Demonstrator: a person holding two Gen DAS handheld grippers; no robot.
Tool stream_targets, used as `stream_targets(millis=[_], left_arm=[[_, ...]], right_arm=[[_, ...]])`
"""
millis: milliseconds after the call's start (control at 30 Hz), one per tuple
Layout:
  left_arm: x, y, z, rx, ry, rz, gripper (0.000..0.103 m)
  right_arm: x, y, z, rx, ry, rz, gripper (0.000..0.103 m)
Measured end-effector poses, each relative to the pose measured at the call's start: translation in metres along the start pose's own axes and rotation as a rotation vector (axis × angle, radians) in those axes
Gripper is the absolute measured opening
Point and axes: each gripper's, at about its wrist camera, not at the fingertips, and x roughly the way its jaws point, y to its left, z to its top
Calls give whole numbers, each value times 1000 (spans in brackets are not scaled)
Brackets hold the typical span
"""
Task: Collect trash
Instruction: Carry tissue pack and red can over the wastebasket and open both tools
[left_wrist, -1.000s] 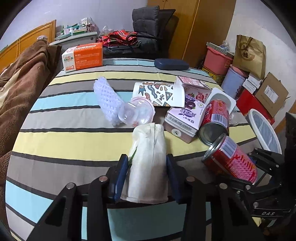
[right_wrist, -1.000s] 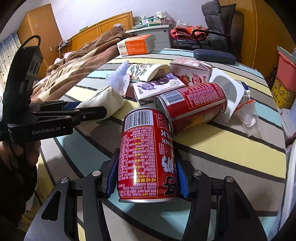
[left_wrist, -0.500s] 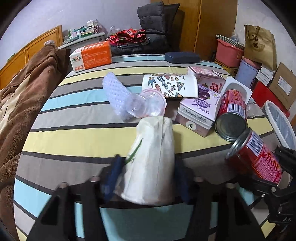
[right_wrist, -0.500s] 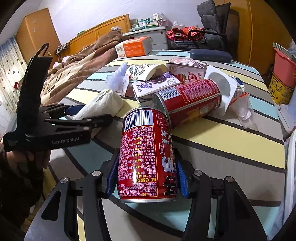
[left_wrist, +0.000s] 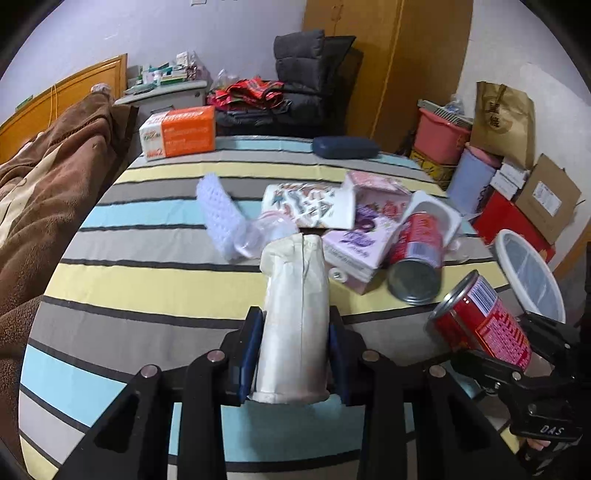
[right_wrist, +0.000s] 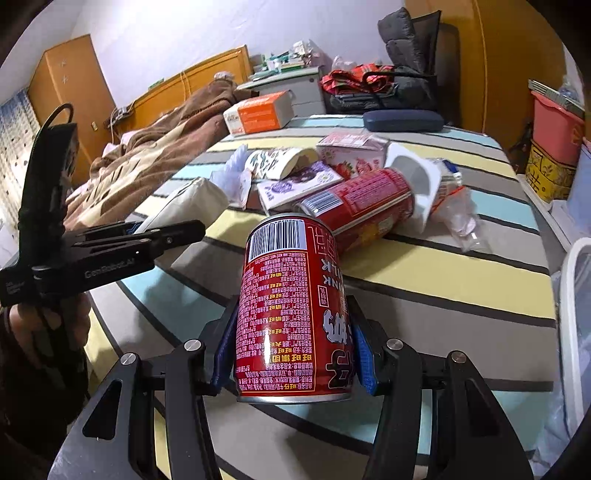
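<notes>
My left gripper (left_wrist: 293, 354) is shut on a cream paper bag (left_wrist: 295, 314) and holds it above the striped bedspread (left_wrist: 147, 280). My right gripper (right_wrist: 293, 354) is shut on a red drink can (right_wrist: 291, 317), raised off the bed; that can also shows in the left wrist view (left_wrist: 480, 321). A second red can (right_wrist: 362, 206) lies on its side among the trash pile: a purple carton (left_wrist: 354, 247), a pink strawberry carton (right_wrist: 351, 151), a patterned paper cup (left_wrist: 306, 205), a white plastic tub (right_wrist: 413, 177) and clear plastic wrap (left_wrist: 225, 221).
A white-rimmed bin (left_wrist: 528, 273) stands off the bed's right edge. An orange box (left_wrist: 179, 131) and a dark blue case (left_wrist: 345, 147) lie at the far end. A brown blanket (left_wrist: 40, 184) covers the left side. Boxes and bags stack by the right wall.
Both grippers have lifted and drawn back from the pile, each still holding its item. The paper bag has risen off the bedspread and the can has tilted more upright.
</notes>
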Motion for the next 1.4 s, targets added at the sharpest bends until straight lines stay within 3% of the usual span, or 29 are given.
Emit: stream_targets(millis=[333, 667, 1400], left_arm=[[-26, -43, 10, 65, -58, -61, 35], [-32, -101, 18, 147, -84, -142, 35], [-9, -254, 38, 344, -55, -382, 36]], right_arm=[[-29, -13, 0, 35, -73, -42, 54], [-67, -53, -8, 118, -140, -121, 54], [-140, -149, -43, 341, -203, -417, 55]])
